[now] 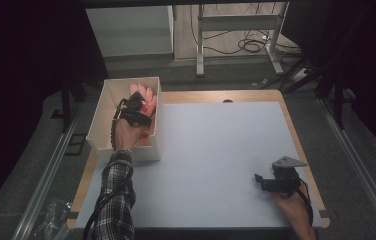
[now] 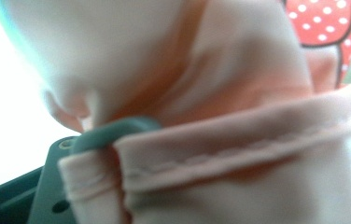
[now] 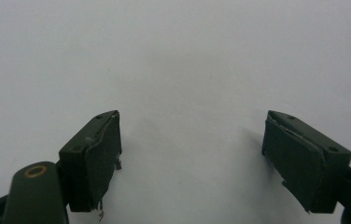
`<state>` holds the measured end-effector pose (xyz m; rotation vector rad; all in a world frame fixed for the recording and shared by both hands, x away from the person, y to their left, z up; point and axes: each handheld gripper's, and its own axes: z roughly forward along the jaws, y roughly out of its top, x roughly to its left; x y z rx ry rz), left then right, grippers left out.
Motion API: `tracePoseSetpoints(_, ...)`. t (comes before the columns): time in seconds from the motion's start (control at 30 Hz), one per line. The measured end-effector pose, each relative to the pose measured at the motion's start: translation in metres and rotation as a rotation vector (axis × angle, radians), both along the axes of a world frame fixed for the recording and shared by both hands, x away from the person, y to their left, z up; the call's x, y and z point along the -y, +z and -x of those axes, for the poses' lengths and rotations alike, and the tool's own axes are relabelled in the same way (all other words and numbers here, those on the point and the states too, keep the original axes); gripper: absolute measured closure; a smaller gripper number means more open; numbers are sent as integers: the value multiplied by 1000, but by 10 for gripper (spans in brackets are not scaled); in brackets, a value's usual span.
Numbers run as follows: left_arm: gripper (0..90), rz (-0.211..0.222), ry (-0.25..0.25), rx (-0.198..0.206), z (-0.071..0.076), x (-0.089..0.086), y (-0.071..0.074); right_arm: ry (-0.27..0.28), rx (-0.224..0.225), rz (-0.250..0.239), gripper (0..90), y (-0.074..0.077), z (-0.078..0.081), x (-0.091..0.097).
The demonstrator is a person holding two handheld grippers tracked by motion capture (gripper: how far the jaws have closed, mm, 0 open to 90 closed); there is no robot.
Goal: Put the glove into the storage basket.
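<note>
Surroundings, left to right. Crumpled clear plastic (image 1: pixel 51 215) on the floor at the table's near-left corner. White box (image 1: pixel 101 112), open-topped, on the table's far-left part, overhanging the white mat (image 1: pixel 216 150) that covers most of the wooden tabletop (image 1: pixel 296 135). Beyond the table: legs of a white desk frame (image 1: pixel 236 30) and loose cables (image 1: pixel 251 45) on the floor. Nothing stands on the mat between the two hands.

Left arm. Plaid sleeve (image 1: pixel 118 195) runs up from the bottom edge; left hand (image 1: pixel 126 132) reaches over the box's near wall, with the left gripper (image 1: pixel 138 107) down inside the box, its cable trailing back along the forearm. In the left gripper view, pale pink fabric (image 2: pixel 239 135) with a stitched hem lies folded over one jaw, pressed close to the lens; a red patch with white dots (image 2: pixel 327 21) shows at top right. Whether the jaws are closed on the cloth cannot be told.

Right arm. Right hand (image 1: pixel 293 205) rests at the mat's near-right corner, holding the right gripper (image 1: pixel 260 180), which points left, low over the mat, grey plate on top. Its jaws stand wide apart with nothing between them.

Box contents. Pink fabric, heaped toward the far right wall, under and around the left gripper.
</note>
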<state>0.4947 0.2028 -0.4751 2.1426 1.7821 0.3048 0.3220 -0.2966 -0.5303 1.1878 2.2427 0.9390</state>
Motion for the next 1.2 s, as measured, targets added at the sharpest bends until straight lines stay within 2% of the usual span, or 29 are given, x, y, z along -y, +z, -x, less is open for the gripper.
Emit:
tracePoseSetpoints(0.3, 325, 13, -25, -82, -12, 10, -13, 1, 0, 0, 200, 0, 0, 0)
tracePoseSetpoints(0.47, 267, 69, -11, -128, -16, 7, -22, 1, 1, 1, 200, 0, 0, 0)
tracePoseSetpoints(0.57, 223, 74, -9, -135, -16, 5, -24, 1, 0, 0, 200, 0, 0, 0)
tracePoseSetpoints(0.7, 154, 63, -22, -122, -15, 2, -22, 0, 0, 0, 200, 0, 0, 0)
tracePoseSetpoints(0.83, 81, 98, -27, -83, -11, -3, -16, 1, 0, 0, 199, 0, 0, 0)
tracePoseSetpoints(1.2, 65, 77, -54, -37, 0, -6, 4, 1, 0, 1, 200, 0, 0, 0)
